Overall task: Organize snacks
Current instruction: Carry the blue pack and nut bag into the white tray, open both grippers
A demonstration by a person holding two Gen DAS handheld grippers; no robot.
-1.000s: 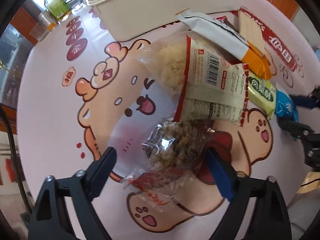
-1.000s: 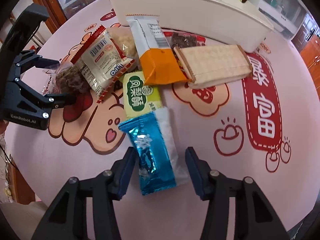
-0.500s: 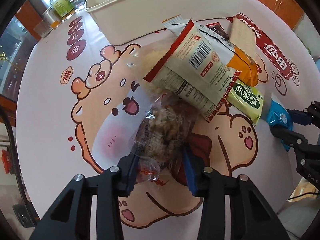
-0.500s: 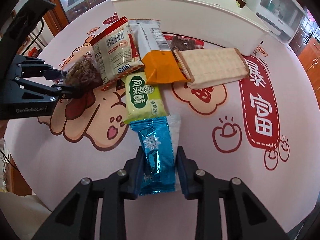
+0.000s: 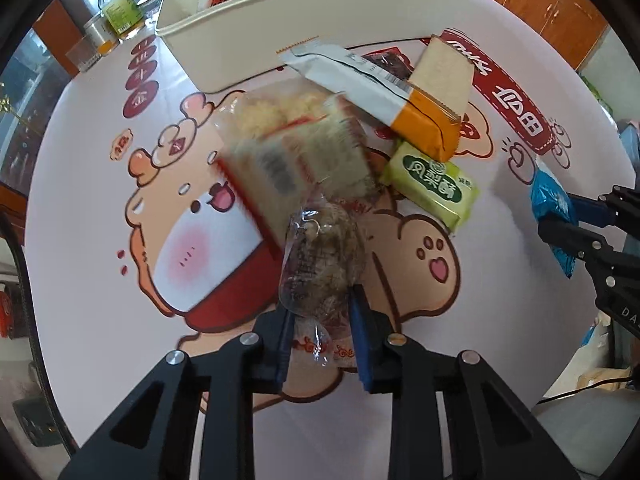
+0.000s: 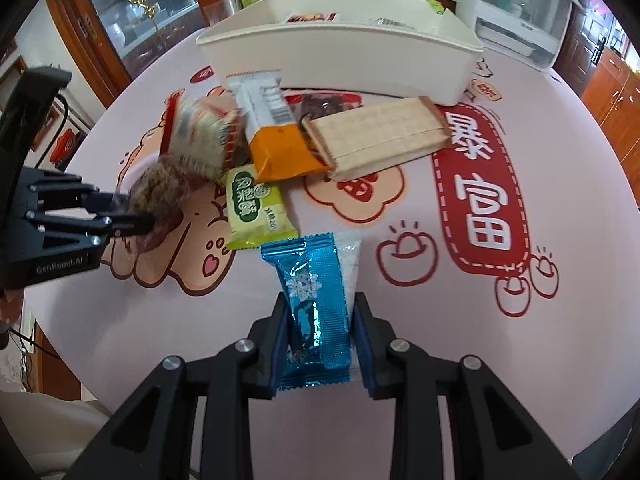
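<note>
My left gripper (image 5: 322, 320) has its jaws closing, and the pads press on a clear bag of brown snack (image 5: 324, 252) that it holds off the pink tablecloth. A red-and-white packet (image 5: 288, 160) leans on the bag, blurred. My right gripper (image 6: 320, 320) is shut on a blue foil packet (image 6: 316, 280), which pokes out forward. In the right wrist view the left gripper (image 6: 132, 216) holds its bag (image 6: 160, 184) at the left. The white bin (image 6: 340, 56) stands behind the pile and has some snacks inside.
A green packet (image 6: 256, 208), an orange-and-white packet (image 6: 276, 136) and a beige wafer pack (image 6: 384, 140) lie heaped before the bin. Bottles and a glass (image 5: 120, 12) stand at the back left. A white appliance (image 6: 520, 12) sits at the back right.
Both grippers closed, the left on the clear bag and the right on the blue packet, and rose a little. The red-and-white packet tipped and shifted as the bag came up.
</note>
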